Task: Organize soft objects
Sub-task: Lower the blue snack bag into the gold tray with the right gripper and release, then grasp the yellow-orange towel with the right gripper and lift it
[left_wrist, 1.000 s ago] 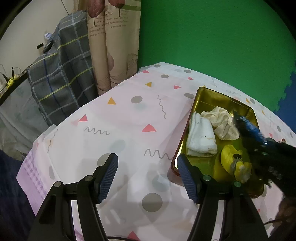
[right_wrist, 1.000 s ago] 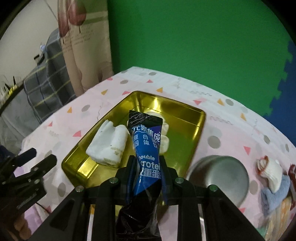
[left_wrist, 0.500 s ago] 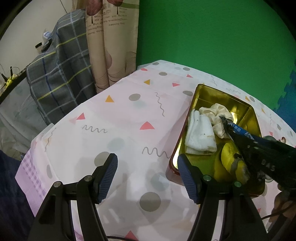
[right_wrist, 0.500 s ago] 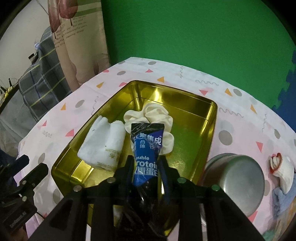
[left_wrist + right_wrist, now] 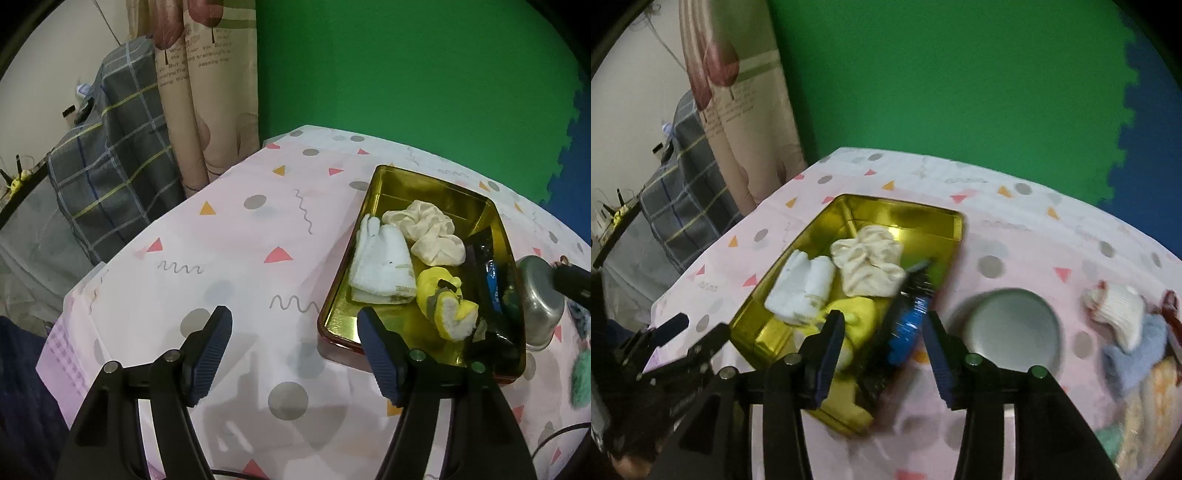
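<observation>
A gold tray (image 5: 424,181) (image 5: 905,214) sits on the patterned tablecloth. In it lie a white folded cloth (image 5: 384,264) (image 5: 801,291), a cream scrunchie (image 5: 428,230) (image 5: 868,260), a yellow soft item (image 5: 443,299) (image 5: 857,314) and a black and blue protein pouch (image 5: 493,280) (image 5: 905,325) along the tray's right side. My right gripper (image 5: 882,339) is open, just behind the pouch, which lies free between its fingers. My left gripper (image 5: 295,343) is open and empty over the cloth, left of the tray.
A steel bowl (image 5: 1012,328) (image 5: 539,295) stands right of the tray. A pile of soft items, with a white sock (image 5: 1119,310) and a blue cloth (image 5: 1137,350), lies at the far right. A checked blanket (image 5: 110,166) and a curtain hang beyond the table's left edge.
My right gripper has opened and let go of the protein pouch, which now lies in the tray's right side. The right gripper has drawn back. The left gripper has barely moved.
</observation>
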`<action>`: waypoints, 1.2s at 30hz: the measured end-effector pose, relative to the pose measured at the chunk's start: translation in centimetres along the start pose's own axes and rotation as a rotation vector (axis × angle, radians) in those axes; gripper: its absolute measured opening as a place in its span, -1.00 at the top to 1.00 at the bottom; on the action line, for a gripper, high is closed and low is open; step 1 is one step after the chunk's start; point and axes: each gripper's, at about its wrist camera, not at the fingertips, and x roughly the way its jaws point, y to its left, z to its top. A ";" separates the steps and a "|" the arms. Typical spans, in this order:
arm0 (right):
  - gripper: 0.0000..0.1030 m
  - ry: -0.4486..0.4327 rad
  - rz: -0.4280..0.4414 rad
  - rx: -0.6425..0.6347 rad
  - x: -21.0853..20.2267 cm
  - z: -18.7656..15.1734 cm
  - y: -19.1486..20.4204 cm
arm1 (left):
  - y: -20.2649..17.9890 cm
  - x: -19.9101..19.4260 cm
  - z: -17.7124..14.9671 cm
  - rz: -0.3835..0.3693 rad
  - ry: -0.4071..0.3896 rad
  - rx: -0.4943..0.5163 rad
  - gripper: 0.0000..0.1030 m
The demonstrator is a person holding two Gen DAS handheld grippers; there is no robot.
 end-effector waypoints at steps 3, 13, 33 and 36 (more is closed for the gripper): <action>0.10 -0.021 -0.045 0.022 -2.7 -1.2 -2.9 | -0.5 -0.3 0.0 -0.011 -0.005 0.014 -0.32; -0.05 -0.052 -0.303 0.121 -10.6 -5.4 -16.5 | -2.9 -1.8 -0.3 -0.060 -0.022 0.069 -0.32; -0.23 0.045 -0.338 0.198 -6.2 -11.1 -26.3 | -16.3 -5.7 -1.4 -0.318 0.063 0.311 -0.36; -0.24 0.025 -0.324 0.190 -5.8 -11.4 -26.7 | -19.0 -6.3 -1.4 -0.395 0.073 0.342 -0.37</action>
